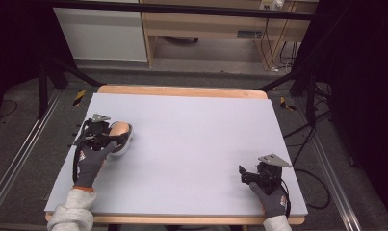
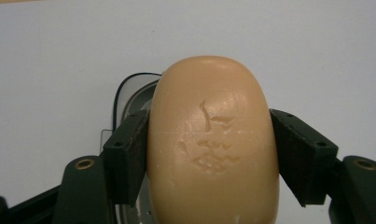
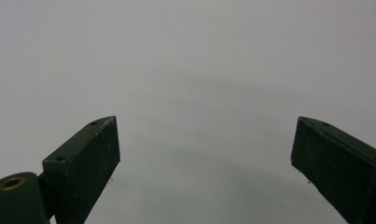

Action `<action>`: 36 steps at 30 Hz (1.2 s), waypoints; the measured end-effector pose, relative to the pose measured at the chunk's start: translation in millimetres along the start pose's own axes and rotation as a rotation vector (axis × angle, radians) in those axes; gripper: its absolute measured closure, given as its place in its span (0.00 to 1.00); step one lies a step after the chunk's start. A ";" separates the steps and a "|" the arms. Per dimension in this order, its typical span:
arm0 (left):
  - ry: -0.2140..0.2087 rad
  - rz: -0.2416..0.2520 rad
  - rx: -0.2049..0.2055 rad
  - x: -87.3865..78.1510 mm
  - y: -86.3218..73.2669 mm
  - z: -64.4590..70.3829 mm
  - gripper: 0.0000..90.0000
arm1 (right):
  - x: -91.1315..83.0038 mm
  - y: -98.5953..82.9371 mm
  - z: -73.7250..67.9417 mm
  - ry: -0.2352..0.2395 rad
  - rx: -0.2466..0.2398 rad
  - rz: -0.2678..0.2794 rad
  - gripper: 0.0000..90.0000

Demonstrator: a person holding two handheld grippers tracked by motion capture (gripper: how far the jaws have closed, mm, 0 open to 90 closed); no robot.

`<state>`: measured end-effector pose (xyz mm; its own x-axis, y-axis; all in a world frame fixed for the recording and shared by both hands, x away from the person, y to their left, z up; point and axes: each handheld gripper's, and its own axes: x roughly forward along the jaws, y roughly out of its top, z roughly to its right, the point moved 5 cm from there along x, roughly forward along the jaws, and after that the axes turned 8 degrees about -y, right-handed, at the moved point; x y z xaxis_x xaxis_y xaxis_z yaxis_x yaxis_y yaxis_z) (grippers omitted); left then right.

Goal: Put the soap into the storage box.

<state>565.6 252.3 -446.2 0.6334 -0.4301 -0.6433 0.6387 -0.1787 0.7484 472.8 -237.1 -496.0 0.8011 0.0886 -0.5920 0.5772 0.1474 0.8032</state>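
Note:
A tan oval soap bar [image 1: 120, 129] [image 2: 211, 116] with scuffed marks on its face sits between the jaws of my left gripper [image 1: 112, 135] [image 2: 209, 144], which is shut on its two sides. Under and behind the soap lies a white, dark-rimmed soap dish [image 1: 120, 146] [image 2: 129, 95]; I cannot tell whether the soap touches it. All this is at the left of the table. My right gripper [image 1: 245, 174] [image 3: 204, 154] rests near the front right of the table, open, with nothing between its jaws.
A pale grey mat [image 1: 196, 139] covers the wooden table, whose edge shows at the back [image 1: 182, 90]. Beyond the table are a wooden cabinet [image 1: 206, 24], black stand legs and cables on the floor.

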 end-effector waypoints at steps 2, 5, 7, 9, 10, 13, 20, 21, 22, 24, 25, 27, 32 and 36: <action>0.003 -0.002 -0.005 1.7 -0.3 -2.0 0.35 | 0.0 -0.2 0.0 0.000 -0.003 0.000 0.09; 0.003 -0.010 -0.007 3.9 -1.1 -2.9 0.35 | 0.4 -0.3 -0.1 -0.001 0.001 -0.003 0.09; 0.005 -0.010 -0.008 4.2 -1.6 -3.4 0.35 | 0.1 -0.2 0.0 -0.002 0.001 -0.003 0.09; 0.006 -0.010 -0.011 4.0 -2.0 -4.4 0.35 | -0.1 -0.2 0.1 -0.001 0.001 -0.001 0.09; 0.007 -0.010 -0.014 4.4 -2.6 -5.1 0.35 | -0.1 -0.3 0.1 -0.001 0.001 -0.001 0.09; 0.008 -0.020 -0.015 7.2 -4.3 -6.0 0.35 | 0.2 -0.3 0.2 -0.002 0.000 -0.002 0.09; 0.016 -0.033 -0.017 11.3 -6.9 -7.3 0.35 | 0.3 -0.5 -0.2 -0.002 -0.001 -0.004 0.09; 0.017 -0.035 -0.017 11.7 -7.3 -7.7 0.35 | 0.3 -0.5 -0.4 0.001 0.002 -0.006 0.09; 0.019 -0.035 -0.017 12.4 -7.6 -8.1 0.35 | 0.4 -0.6 -0.4 0.000 0.001 -0.007 0.09; 0.018 -0.036 -0.018 13.5 -8.3 -8.5 0.35 | 0.3 -0.6 -0.4 0.001 0.001 -0.006 0.09; 0.019 -0.037 -0.019 13.5 -8.3 -8.3 0.35 | 0.4 -0.4 -0.1 -0.001 0.001 -0.002 0.09; 0.020 -0.035 -0.017 13.9 -8.2 -7.7 0.35 | 0.4 -0.6 -0.2 0.001 0.004 -0.005 0.09; 0.021 -0.032 -0.022 14.2 -8.1 -7.9 0.35 | 0.2 -0.7 -0.9 0.003 0.001 -0.008 0.09; 0.024 -0.029 -0.026 14.5 -7.9 -8.7 0.35 | 0.3 -0.7 -1.0 0.003 -0.002 -0.008 0.09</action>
<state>573.5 255.2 -462.9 0.6246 -0.4038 -0.6685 0.6677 -0.1678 0.7252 472.4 -236.2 -496.8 0.7957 0.0908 -0.5989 0.5836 0.1502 0.7981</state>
